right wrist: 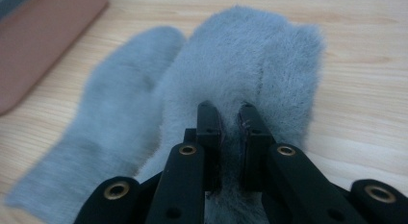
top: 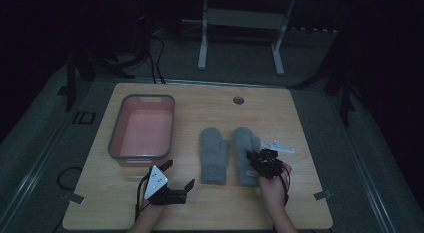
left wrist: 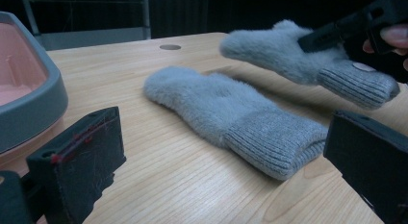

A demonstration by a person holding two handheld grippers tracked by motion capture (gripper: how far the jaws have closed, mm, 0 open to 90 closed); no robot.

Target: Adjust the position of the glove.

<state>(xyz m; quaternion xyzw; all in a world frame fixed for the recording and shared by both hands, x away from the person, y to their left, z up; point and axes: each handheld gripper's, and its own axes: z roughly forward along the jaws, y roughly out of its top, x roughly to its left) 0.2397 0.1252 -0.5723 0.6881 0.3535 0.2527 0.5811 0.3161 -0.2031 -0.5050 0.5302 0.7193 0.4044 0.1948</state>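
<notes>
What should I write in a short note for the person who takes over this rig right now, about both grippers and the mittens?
Right hand-held gripper: shut on the right grey mitten, pinching the fleece near the cuff; the left gripper view shows this mitten lifted off the table.
Left hand-held gripper: open, empty, low over the table in front of the bin.
Left grey mitten: flat on the wooden table, untouched.
Pink bin with grey rim: at the left of the table, nothing in it.
Done: one mitten grasped.
Left, probably: put the held mitten in the bin, then the other one.
</notes>
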